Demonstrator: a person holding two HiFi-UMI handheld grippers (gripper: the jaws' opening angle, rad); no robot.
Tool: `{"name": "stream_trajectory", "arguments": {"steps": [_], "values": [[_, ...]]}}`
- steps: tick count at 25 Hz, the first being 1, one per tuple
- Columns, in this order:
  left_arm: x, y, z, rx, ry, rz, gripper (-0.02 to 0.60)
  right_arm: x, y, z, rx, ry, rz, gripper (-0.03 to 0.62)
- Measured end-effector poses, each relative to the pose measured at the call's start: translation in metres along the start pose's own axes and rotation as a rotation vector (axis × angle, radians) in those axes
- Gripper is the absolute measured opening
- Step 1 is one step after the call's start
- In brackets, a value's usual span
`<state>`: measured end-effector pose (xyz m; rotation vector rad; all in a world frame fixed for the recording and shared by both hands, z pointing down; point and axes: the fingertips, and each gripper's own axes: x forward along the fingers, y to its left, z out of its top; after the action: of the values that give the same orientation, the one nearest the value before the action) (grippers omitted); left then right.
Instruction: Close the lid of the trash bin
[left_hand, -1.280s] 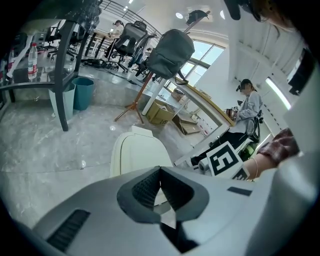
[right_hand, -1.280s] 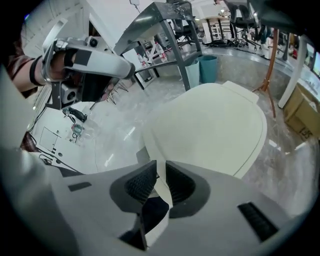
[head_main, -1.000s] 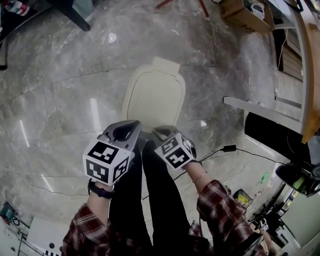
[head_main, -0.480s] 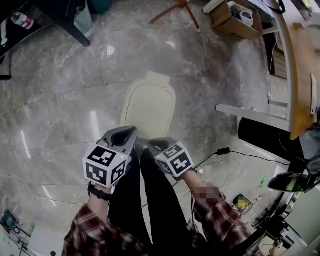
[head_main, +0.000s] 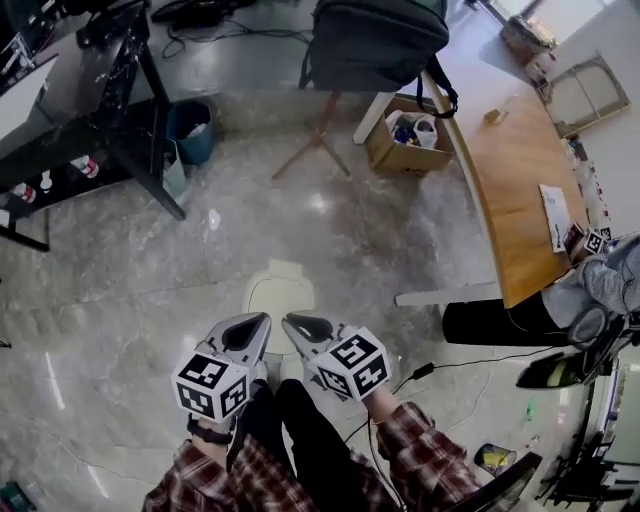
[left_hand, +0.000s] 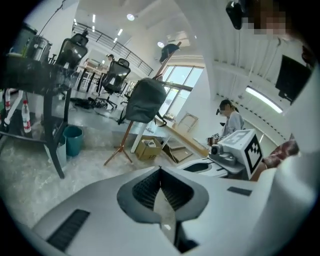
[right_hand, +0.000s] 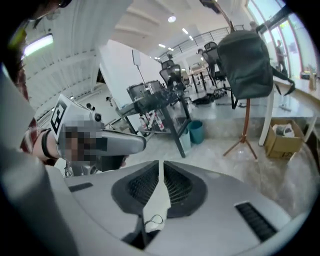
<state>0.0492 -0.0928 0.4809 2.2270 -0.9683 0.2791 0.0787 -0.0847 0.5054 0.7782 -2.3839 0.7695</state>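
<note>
Got the left gripper (left_hand: 160, 172) fully closed here, jaws pressed together tip to tip, nothing pinched between them. Same deal on the right gripper (right_hand: 160, 165): jaws together, holding nothing, touching nothing.

From the head view, holding both side by side, close but not touching, out in front of a pair of dark trouser legs (head_main: 300, 430). Marker cubes up top, tips aimed forward, plaid sleeves (head_main: 205, 480) behind.

Then the trash bin (head_main: 279, 295), sitting on the marble floor (head_main: 120, 300) just past the gripper tips, near edge tucked under them from this angle. Cream coloured and rounded from above, lid (head_main: 280, 300) lying down flat over the top, with a small tab at the far edge. No contact with either gripper as far as can be made out — looks like they're held up above it.

Further out on the floor:
- black backpack (head_main: 378, 40) on a wooden tripod stand (head_main: 318, 140)
- open cardboard box (head_main: 405, 140) right beside a wooden desk (head_main: 505, 190)
- teal bucket (head_main: 190, 130) next to a black table (head_main: 100, 80)
</note>
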Motion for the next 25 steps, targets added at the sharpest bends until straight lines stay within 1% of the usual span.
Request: {"name": "stream_trajectory", "arguments": {"steps": [4,6,9,13,17,21,25], "values": [[-0.033,-0.041,0.082,0.079,-0.124,-0.027,0.011,-0.062,0.033,0.085,-0.069,-0.176,-0.007,0.041],[-0.053,-0.065,0.120,0.122,-0.188,-0.045,0.011,-0.094,0.051,0.120,-0.113,-0.247,-0.015,0.041],[-0.084,-0.102,0.154,0.165,-0.265,-0.077,0.011,-0.140,0.079,0.154,-0.181,-0.322,-0.032,0.041],[-0.115,-0.141,0.166,0.207,-0.318,-0.117,0.011,-0.185,0.109,0.174,-0.248,-0.390,-0.046,0.040],[-0.126,-0.174,0.172,0.261,-0.339,-0.146,0.011,-0.216,0.121,0.181,-0.273,-0.449,-0.057,0.019],[-0.135,-0.196,0.181,0.300,-0.359,-0.158,0.011,-0.239,0.128,0.185,-0.292,-0.494,-0.074,0.014],[-0.139,-0.204,0.188,0.328,-0.383,-0.157,0.011,-0.249,0.132,0.192,-0.307,-0.519,-0.070,0.014]]}}
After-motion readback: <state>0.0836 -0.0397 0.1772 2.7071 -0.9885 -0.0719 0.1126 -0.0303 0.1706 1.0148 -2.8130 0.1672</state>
